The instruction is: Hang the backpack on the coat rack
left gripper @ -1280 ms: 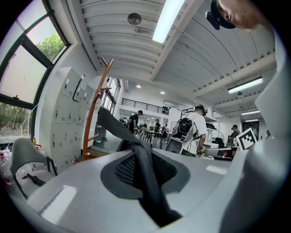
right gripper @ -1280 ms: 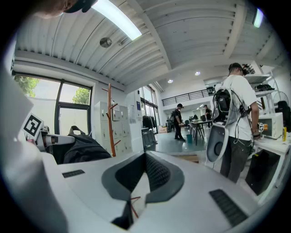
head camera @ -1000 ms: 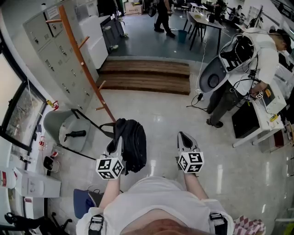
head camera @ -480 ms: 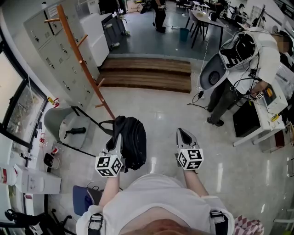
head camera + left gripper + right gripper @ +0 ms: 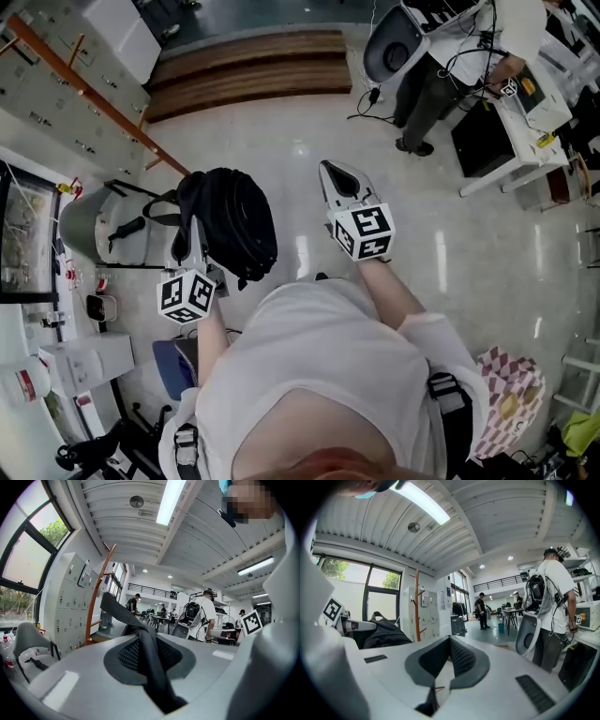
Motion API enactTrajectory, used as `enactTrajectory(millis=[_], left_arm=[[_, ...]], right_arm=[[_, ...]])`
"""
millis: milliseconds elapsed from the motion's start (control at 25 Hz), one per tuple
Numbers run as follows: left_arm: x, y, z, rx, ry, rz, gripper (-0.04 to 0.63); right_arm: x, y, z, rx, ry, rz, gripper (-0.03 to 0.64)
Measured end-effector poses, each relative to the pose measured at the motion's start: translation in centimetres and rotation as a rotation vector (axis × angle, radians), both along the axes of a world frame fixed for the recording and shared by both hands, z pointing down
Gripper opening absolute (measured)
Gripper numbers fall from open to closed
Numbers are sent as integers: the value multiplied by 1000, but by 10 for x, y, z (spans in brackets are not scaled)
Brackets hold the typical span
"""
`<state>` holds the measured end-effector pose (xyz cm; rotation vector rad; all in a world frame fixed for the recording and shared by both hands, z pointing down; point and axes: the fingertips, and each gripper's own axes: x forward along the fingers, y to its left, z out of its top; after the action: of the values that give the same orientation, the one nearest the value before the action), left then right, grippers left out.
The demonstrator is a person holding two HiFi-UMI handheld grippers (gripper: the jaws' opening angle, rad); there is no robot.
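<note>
**Left gripper**: the jaws stand narrow and are clamped on a black strap of the backpack. The strap runs up out of the pads toward the coat rack.

**Right gripper**: the jaws stand slightly apart, with only floor showing through the gap. It holds and touches nothing.

**Backpack:** it is off the coat rack, carried just beside the rack's lower end on the person's side. It hangs on no peg.

**View differences:**
- The head view shows the backpack's whole bulk against the slanting orange pole. It hides the left pads behind the bag.
- The left gripper view alone shows the strap pinched.
- The right gripper view shows the rack upright with its pegs, the backpack near it, and a person in white well apart from it.
</note>
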<state>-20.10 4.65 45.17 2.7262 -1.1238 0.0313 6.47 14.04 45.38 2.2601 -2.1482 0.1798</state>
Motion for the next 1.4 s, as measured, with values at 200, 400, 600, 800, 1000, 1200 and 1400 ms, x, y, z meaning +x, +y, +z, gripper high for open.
enactTrajectory(millis=[200, 400, 600, 800, 1000, 1200, 1400], left_arm=[[1, 3, 2, -4, -7, 2, 58], [3, 4, 3, -7, -19, -1, 58], [7, 7, 0, 3, -25, -8, 58], [19, 11, -7, 17, -22, -19, 57], [32, 7, -22, 36, -10, -30, 57], [41, -5, -47, 75, 9, -32, 57], [52, -29, -74, 109, 6, -9, 58]], right_arm=[[-3, 0, 1, -1, -12, -7, 8], [-1, 0, 5, -7, -25, -11, 8], [3, 1, 7, -4, -23, -20, 8], [16, 5, 9, -2, -35, -36, 8], [33, 4, 12, 3, -44, -52, 9], [43, -5, 21, 2, -72, -67, 8], [49, -19, 23, 9, -84, -71, 8]])
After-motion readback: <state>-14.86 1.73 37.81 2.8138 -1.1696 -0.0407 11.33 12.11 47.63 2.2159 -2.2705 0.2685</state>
